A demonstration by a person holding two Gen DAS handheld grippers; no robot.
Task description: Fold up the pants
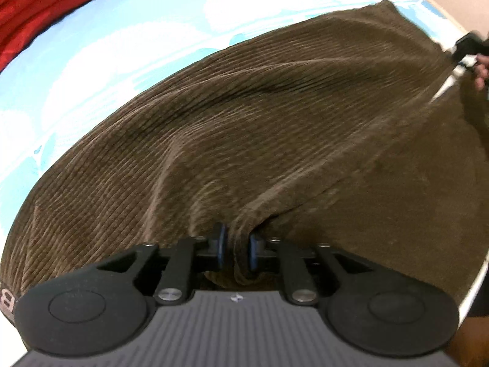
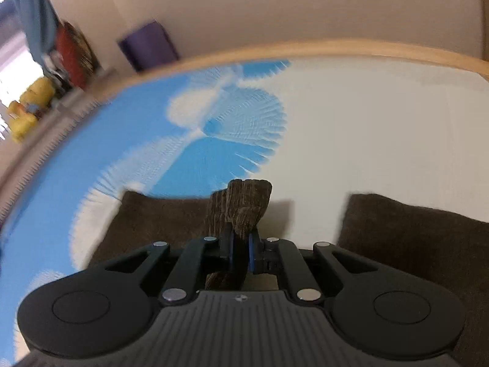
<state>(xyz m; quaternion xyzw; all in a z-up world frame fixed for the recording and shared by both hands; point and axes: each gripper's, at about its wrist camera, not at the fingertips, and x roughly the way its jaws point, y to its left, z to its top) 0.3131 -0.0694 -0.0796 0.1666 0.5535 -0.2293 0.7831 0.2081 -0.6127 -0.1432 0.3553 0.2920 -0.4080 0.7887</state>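
1. Pants of brown ribbed corduroy point(image 1: 244, 116) are pinched in the left gripper point(image 1: 237, 249), its blue-padded jaws closed on a bunched fold.
2. The right gripper point(image 2: 241, 250) likewise clamps a tuft of the corduroy.
3. The cloth spreads over the blue-and-white patterned bedsheet point(image 1: 107, 46), reaching its wooden-framed edge.
4. A folded red garment point(image 1: 39, 3) lies at the far left corner.

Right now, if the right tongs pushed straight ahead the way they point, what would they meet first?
Beyond the brown pants bunched in the right tongs, probably the blue and white bed sheet; depth is unclear in this blurred view.
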